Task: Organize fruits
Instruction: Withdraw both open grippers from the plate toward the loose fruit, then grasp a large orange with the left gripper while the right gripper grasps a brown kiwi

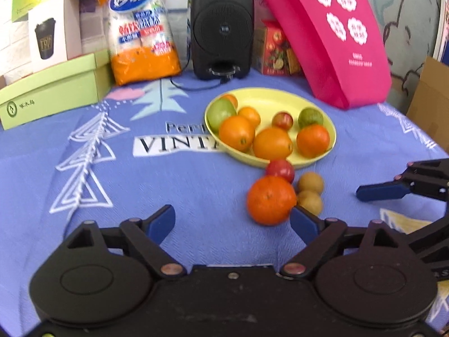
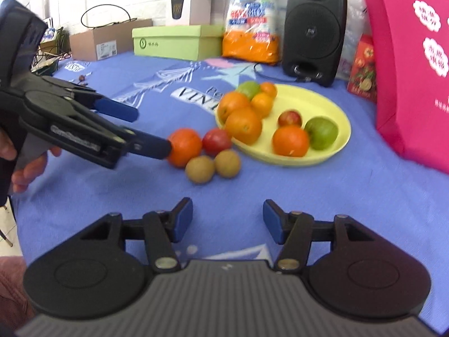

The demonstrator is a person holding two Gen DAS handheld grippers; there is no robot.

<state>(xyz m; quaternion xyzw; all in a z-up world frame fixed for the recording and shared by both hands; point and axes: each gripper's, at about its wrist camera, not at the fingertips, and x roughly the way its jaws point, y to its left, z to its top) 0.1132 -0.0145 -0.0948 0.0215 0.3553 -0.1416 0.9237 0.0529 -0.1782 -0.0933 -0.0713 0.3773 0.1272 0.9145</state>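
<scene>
A yellow plate (image 1: pixel 280 93) (image 2: pixel 325 98) on the blue cloth holds several oranges, two green fruits and a small red one. In front of it lie a loose orange (image 1: pixel 270 200) (image 2: pixel 185 146), a red fruit (image 1: pixel 280 169) (image 2: pixel 216 141) and two brown round fruits (image 1: pixel 310 183) (image 2: pixel 199 169). My left gripper (image 1: pixel 234 221) (image 2: pixel 150 132) is open; one fingertip (image 1: pixel 301 223) sits at the loose orange's side, and I cannot tell if it touches. My right gripper (image 2: pixel 228 220) is open over bare cloth, short of the brown fruits, with nothing between its fingers.
Behind the plate stand a black speaker (image 1: pixel 223 25) with a cable, an orange-and-white pack (image 1: pixel 141 28), a green box (image 1: pixel 53 90), a red carton (image 1: pixel 273 47) and a tall pink bag (image 1: pixel 331 33). A person's hand (image 2: pixel 31 165) holds the left gripper.
</scene>
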